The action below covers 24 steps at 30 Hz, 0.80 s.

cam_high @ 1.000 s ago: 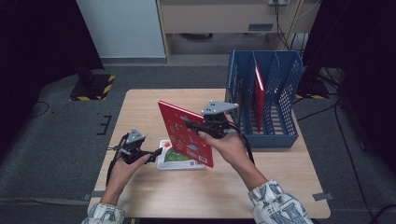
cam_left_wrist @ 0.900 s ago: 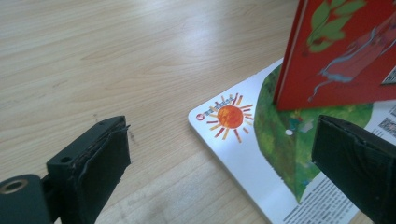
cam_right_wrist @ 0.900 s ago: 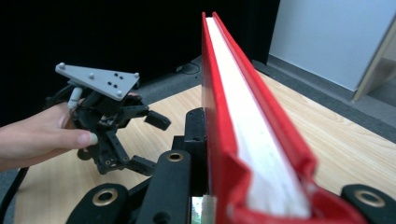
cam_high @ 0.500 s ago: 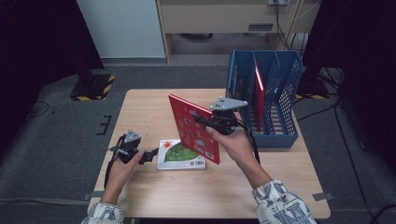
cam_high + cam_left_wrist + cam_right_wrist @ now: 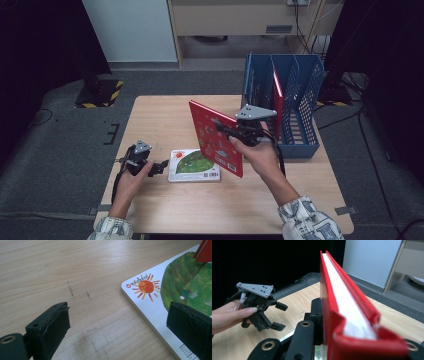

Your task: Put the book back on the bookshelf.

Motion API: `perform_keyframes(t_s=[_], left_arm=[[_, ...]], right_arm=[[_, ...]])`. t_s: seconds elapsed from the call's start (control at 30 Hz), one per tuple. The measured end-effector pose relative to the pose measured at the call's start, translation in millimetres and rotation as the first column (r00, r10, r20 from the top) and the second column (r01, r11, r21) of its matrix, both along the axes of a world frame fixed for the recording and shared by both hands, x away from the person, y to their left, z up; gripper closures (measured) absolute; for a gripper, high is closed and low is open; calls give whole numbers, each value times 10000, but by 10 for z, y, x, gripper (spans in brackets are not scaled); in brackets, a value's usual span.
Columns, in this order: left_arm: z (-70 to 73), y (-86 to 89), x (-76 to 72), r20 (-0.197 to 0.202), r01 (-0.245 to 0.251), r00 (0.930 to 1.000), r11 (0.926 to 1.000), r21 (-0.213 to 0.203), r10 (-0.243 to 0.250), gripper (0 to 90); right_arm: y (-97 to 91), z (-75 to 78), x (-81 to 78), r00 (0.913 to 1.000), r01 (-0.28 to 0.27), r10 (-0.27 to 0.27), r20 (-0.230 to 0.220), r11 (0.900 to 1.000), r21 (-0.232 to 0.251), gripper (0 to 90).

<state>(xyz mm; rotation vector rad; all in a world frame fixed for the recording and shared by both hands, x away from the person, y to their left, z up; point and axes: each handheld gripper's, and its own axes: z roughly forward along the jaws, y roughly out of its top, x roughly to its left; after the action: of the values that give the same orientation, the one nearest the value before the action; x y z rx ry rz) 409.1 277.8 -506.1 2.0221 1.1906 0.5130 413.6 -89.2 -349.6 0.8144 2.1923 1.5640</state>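
Wooden table [image 5: 165,115] carries one blue rack [image 5: 305,135] at its right edge, one red book already filed in it. My right gripper [image 5: 235,132] is clamped on a second red book [image 5: 212,137], held upright above the table beside the rack. I judge filing is underway; next, align it with a free slot and lower. Left gripper [image 5: 159,167] rests with jaws wide beside the one green book [image 5: 194,165] lying flat.

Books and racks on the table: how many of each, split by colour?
Red books: 2, one clamped in the right gripper as red book, one standing in the rack as red book in rack
White books: 1, white book lying flat
Blue file racks: 1, blue rack
Total: 4
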Motion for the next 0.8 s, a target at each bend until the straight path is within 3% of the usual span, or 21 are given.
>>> perform_keyframes(t_s=[0.8], left_arm=[[-39, 32, 6, -233, -148, 9996, 9998, 102, 150, 47]], right_arm=[[-320, -5, -169, 9997, 225, -225, -22, 9997, 63, 793]])
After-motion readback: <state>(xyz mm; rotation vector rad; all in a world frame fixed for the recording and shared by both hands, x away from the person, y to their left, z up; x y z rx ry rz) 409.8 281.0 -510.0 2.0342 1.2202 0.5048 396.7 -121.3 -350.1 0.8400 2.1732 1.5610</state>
